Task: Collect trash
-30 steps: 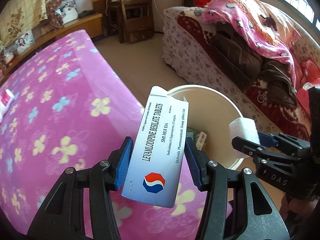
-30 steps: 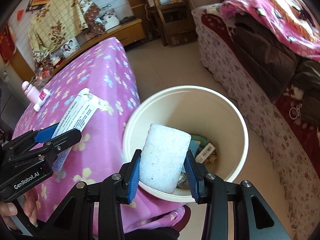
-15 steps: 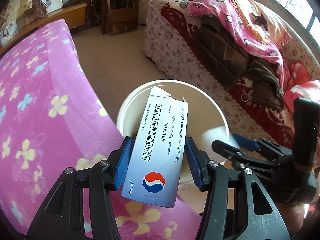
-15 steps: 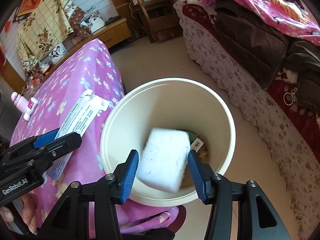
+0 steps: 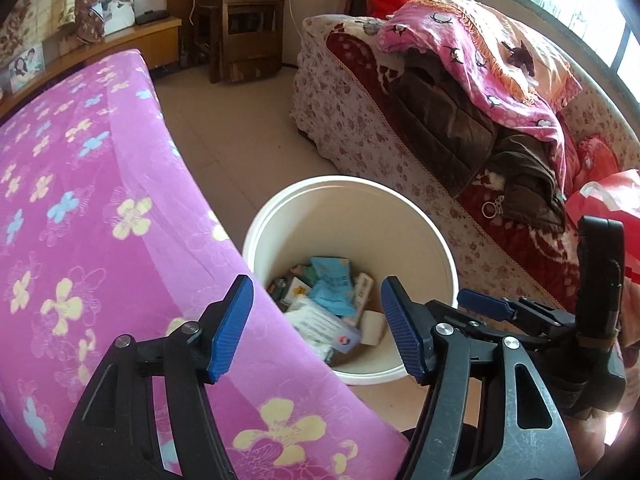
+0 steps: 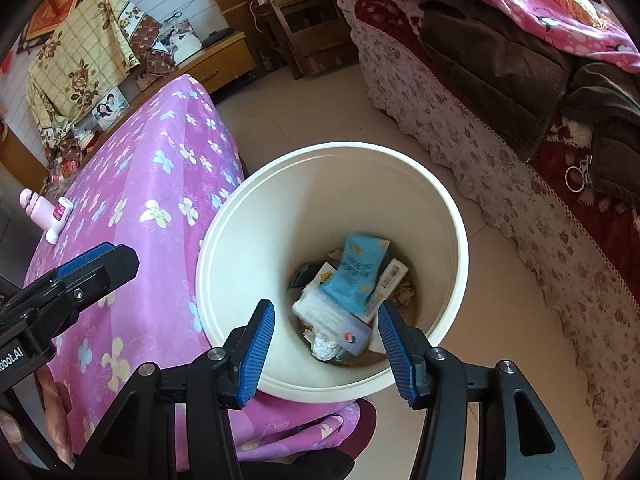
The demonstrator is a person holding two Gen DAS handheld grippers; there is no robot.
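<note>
A: Where's the trash?

B: At the bottom of the white bucket (image 6: 448, 216) — a white tablet box (image 6: 334, 322) with a red-and-blue logo lies on top, a light-blue packet (image 6: 358, 270) partly over its far end, a white sponge block (image 5: 374, 328) just beside it, crumpled paper (image 6: 324, 346) under its near end.

A: And the bucket?

B: On the floor, touching the near corner of the table under the pink flowered cloth (image 5: 100, 220), between that and the floral sofa (image 5: 360, 128).

A: The grippers?

B: Left gripper (image 5: 316, 326) has its jaws spread with nothing between them, over the cloth's edge and the bucket rim. Right gripper (image 6: 326, 348) — also spread and bare — hangs over the bucket's near rim.

A: Anything else on the table?

B: A pink-and-white bottle (image 6: 56, 220) lying near the far left edge.
</note>
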